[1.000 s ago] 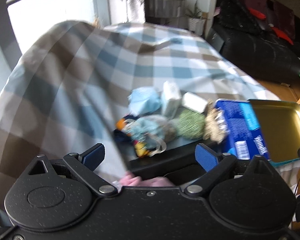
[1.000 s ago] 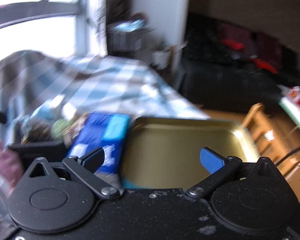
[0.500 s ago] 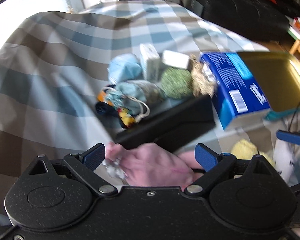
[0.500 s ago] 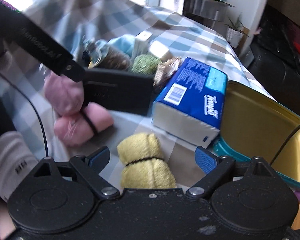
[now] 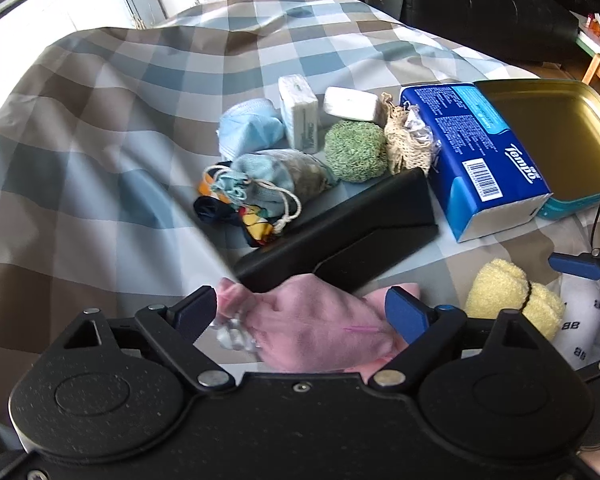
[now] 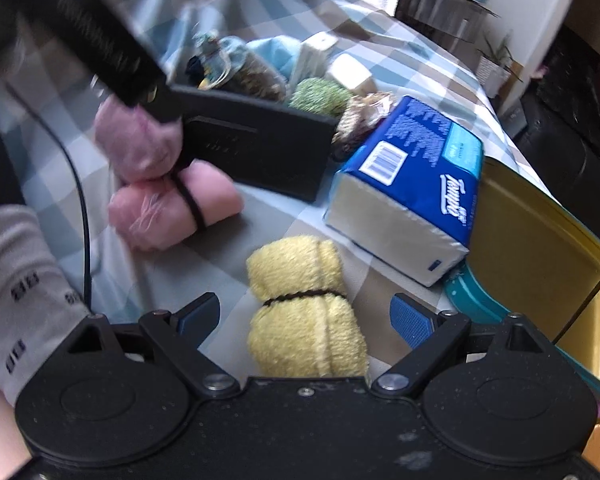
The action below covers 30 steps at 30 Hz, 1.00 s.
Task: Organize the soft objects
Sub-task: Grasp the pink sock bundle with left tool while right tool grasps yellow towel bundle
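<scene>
While both grippers point steeply down at the checked cloth [image 5: 112, 128], each has a rolled towel between its blue fingers. The left gripper [image 5: 303, 314] has its jaws wide apart and closing around a pink towel roll [image 5: 320, 332] bound with a black band; the pads are not yet pressed on it. In the right wrist view the same pink roll [image 6: 168, 196] lies at the near left, partly under the left gripper's dark body. The right gripper [image 6: 305, 320] likewise stands wide and is closing over a yellow towel roll [image 6: 300, 312], also banded in black, with a gap visible on either side of the fabric. From the left wrist view the yellow roll [image 5: 508, 300] lies at the right, just beside a white sock [image 5: 580, 328] with dark markings.

Beyond the rolls, a black case [image 5: 340, 236] lies across the cloth. Behind it sit a cluster of soft goods: a drawstring pouch [image 5: 276, 180], a pale blue cloth [image 5: 248, 130], a tissue packet [image 5: 300, 116], a green scrubber [image 5: 354, 150], a white bar [image 5: 352, 104] and a mesh bag [image 5: 406, 140]. A blue Tempo tissue pack [image 5: 484, 160] lies against an open gold-lined tin [image 5: 548, 132] with a teal rim.
</scene>
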Tool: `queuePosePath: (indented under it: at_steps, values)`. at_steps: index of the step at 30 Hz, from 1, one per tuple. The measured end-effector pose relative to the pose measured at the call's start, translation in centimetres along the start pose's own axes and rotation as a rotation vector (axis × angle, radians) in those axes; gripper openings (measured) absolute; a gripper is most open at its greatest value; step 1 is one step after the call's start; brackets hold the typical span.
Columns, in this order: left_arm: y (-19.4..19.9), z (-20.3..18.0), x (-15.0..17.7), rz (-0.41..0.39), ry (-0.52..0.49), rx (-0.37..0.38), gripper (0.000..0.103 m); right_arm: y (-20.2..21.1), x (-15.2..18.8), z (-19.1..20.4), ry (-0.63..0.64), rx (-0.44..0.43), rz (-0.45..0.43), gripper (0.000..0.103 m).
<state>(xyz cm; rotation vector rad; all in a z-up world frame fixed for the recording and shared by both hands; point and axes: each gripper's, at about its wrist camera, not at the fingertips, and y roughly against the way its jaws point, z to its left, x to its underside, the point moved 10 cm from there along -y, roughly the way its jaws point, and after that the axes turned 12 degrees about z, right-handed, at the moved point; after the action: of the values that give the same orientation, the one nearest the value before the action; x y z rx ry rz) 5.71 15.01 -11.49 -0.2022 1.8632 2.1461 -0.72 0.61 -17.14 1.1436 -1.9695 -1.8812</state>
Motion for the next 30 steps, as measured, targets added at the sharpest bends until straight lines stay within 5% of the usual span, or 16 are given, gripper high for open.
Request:
queuePosePath:
  at_steps: [1, 3, 7, 12, 19, 30]
  values:
    - [-0.1, 0.0, 0.0, 0.005, -0.011, -0.002, 0.088, -0.2, 0.1, 0.2, 0.014, 0.007, 0.011, 0.085]
    - [-0.4, -0.4, 0.3, 0.026, -0.043, 0.004, 0.088, -0.7, 0.5, 0.4, 0.033, 0.010, 0.043, 0.056]
    - [-1.4, -1.2, 0.9, 0.056, -0.095, -0.029, 0.087, -1.0, 0.8, 0.0, 0.015, 0.003, 0.071, 0.044]
    - [-1.9, -1.3, 1.0, 0.080, -0.103, -0.032, 0.086, -0.4, 0.5, -0.5, -0.033, -0.052, 0.059, 0.041]
    - [-2.0, -1.6, 1.1, 0.076, -0.109, -0.012, 0.056, 0.3, 0.1, -0.4, -0.042, -0.084, 0.030, 0.041]
    - [-0.7, -1.3, 0.3, 0.026, -0.064, 0.045, 0.040, 2.3, -0.8, -1.8, -0.118, -0.132, -0.041, 0.041]
